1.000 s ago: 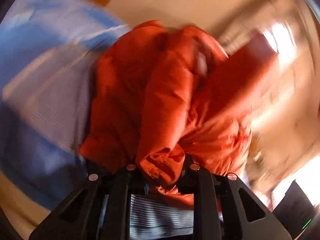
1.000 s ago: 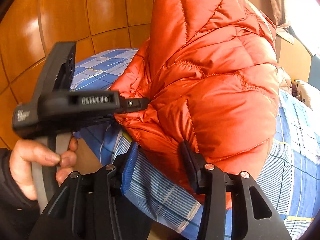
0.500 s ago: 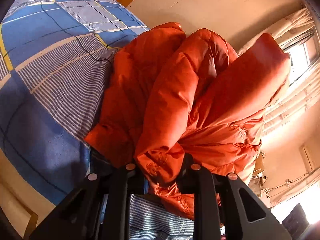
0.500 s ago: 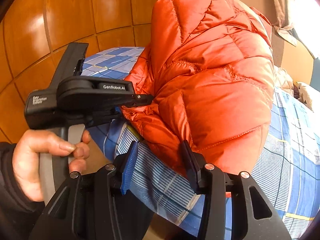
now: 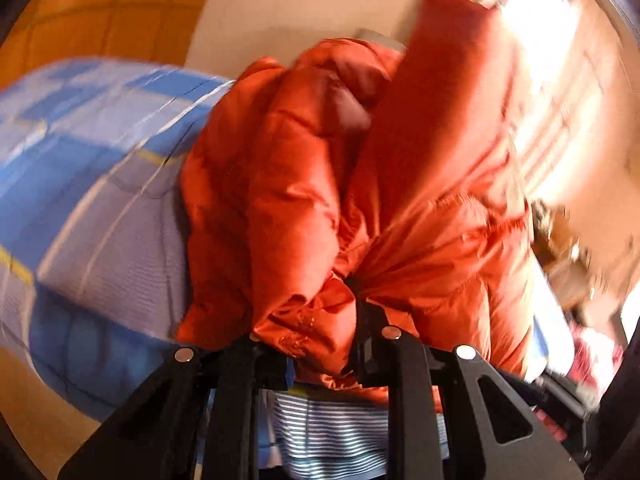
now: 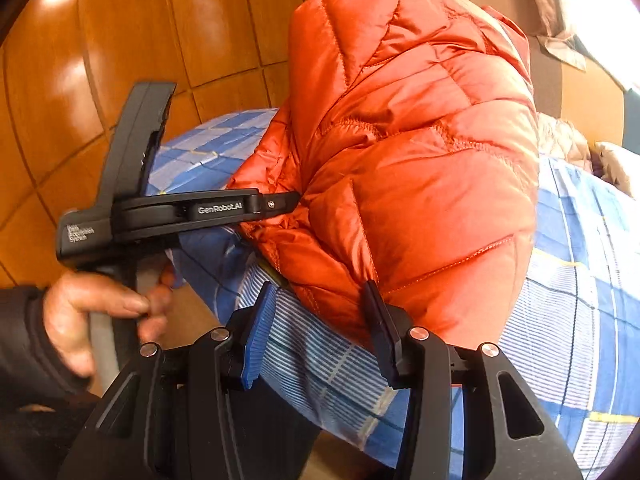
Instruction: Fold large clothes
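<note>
An orange quilted puffer jacket (image 6: 420,152) lies bunched in a tall heap on a bed with a blue plaid sheet (image 6: 580,280). My left gripper (image 5: 308,336) is shut on a fold of the jacket's edge (image 5: 304,320); in the right wrist view it (image 6: 296,200) reaches in from the left, held by a hand (image 6: 92,312). My right gripper (image 6: 316,320) is open at the jacket's lower edge, with its jaws apart over the sheet and the right finger against the fabric.
Orange wooden wall panels (image 6: 120,40) stand behind the bed. A beige wall (image 5: 288,8) and a bright curtained window (image 5: 560,80) are at the right. Pillows (image 6: 608,164) lie at the far right of the bed.
The left wrist view has swung and blurred while its grip on the jacket fold stays. The jacket heap and the right gripper have hardly moved.
</note>
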Demonstrator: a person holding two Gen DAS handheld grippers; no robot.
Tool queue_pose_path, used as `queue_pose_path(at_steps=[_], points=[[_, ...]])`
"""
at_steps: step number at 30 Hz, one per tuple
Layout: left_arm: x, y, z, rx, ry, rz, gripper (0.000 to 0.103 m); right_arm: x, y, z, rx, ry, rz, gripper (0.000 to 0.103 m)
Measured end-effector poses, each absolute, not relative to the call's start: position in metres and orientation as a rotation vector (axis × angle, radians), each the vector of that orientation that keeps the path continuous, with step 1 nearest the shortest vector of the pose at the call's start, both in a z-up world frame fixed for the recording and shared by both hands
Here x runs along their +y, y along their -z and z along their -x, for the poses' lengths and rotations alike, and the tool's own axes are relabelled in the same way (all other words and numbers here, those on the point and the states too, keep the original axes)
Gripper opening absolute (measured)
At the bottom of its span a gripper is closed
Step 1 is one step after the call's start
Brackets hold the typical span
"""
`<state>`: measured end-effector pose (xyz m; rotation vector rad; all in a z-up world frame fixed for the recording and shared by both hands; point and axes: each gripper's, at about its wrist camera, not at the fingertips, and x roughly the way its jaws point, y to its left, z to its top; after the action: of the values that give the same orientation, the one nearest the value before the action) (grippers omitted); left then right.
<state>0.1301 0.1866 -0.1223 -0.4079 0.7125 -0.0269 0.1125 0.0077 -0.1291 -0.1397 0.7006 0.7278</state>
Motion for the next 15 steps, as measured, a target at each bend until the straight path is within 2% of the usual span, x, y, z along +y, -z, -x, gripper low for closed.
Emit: queue_pose_path(at_steps=[4, 15], points=[[0.185, 0.114, -0.134, 0.732, 0.105, 0.278, 0.02, 0.02, 0.136, -0.103, 0.657, -0.748, 0.381, 0.044], [0.189, 0.102, -0.149, 0.743, 0.291, 0.037, 0.02, 0.03, 0.13, -0.104, 0.693, -0.747, 0.477, 0.044]])
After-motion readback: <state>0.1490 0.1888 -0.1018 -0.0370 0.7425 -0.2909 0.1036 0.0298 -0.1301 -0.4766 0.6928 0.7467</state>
